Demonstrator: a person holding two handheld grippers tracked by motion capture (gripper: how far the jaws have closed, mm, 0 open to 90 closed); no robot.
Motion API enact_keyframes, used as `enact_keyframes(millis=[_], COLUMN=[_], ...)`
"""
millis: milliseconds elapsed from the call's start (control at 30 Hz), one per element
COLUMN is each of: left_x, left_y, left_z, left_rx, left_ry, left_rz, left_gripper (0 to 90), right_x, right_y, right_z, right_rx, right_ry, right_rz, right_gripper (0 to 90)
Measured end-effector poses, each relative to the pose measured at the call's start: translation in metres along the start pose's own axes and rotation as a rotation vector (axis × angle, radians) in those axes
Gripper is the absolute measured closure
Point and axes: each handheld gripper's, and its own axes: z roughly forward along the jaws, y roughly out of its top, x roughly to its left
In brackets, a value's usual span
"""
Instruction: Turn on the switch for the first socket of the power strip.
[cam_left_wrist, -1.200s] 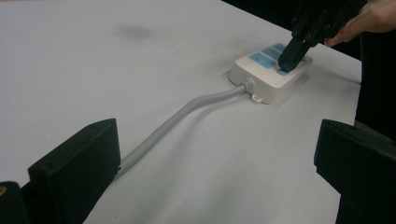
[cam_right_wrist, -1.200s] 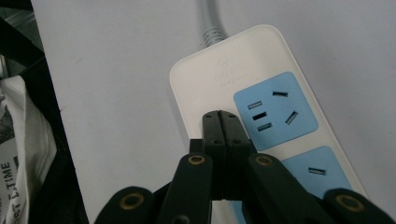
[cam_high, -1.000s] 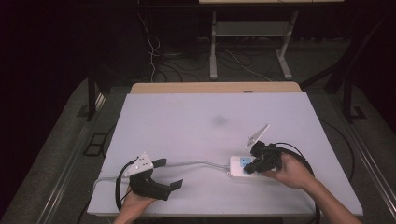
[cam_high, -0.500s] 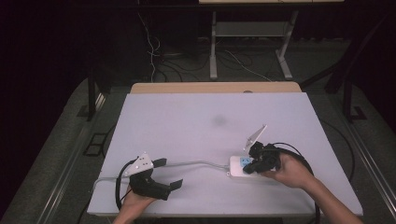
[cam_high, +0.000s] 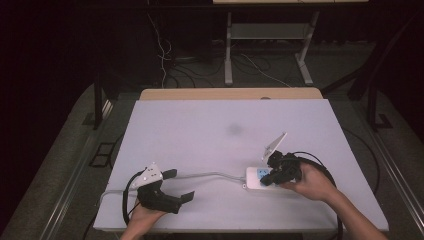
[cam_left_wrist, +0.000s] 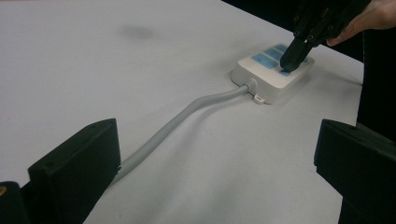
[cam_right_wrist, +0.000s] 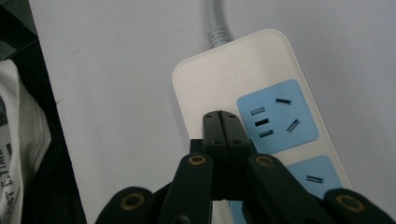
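- Compared with the picture one second before, nothing has shifted: both hands and the white plastic power strip with light-blue socket panels (cam_high: 261, 177) keep the same places.
- I count one power strip, one grey round cable (cam_left_wrist: 187, 122) going out of it, two claws and one white worktop (cam_high: 210, 135).
- In the right gripper view two blue socket panels show clearly, and the corner of a third one shows at the lower edge.
- The power strip is a flat white box with rounded corners; its nearest blue panel has several dark slots. It lies flat on the worktop at about 4 o'clock from the centre, near the front edge.
- The grey cable leaves the strip toward 9 o'clock and runs over to the left claw (cam_high: 181, 186).
- The right claw (cam_right_wrist: 226, 122) is closed with nothing between its jaws; its tips rest on the strip's top, just beside a blue panel.
- The left claw stands wide open and holds nothing, at about 7 o'clock on the worktop.
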Motion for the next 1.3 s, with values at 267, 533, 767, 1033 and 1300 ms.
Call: enact_keyframes(millis=[267,533,767,1033,1300], left_x=[-0.001,-0.001,-0.002,-0.002,-0.002], left_y=[0.000,0.000,0.000,0.000,0.000], left_z=[0.000,0.000,0.000,0.000,-0.001], left_rx=[0.005,0.003,0.001,0.000,-0.002], left_ry=[-0.002,0.000,0.000,0.001,0.001], left_rz=[0.005,0.003,0.004,0.002,0.000], left_gripper=[0.0,0.0,0.0,0.0,0.0], right_x=[0.002,0.000,-0.004,-0.008,-0.011], right_y=[0.001,-0.002,-0.009,-0.019,-0.030], right_z=[-0.005,-0.017,-0.031,-0.045,-0.060], right_rx=[-0.032,-0.082,-0.144,-0.199,-0.253], right_ry=[0.000,-0.009,-0.023,-0.041,-0.063], right_rz=[-0.003,0.011,0.034,0.073,0.112], right_gripper=[90.0,90.0,90.0,89.7,84.1])
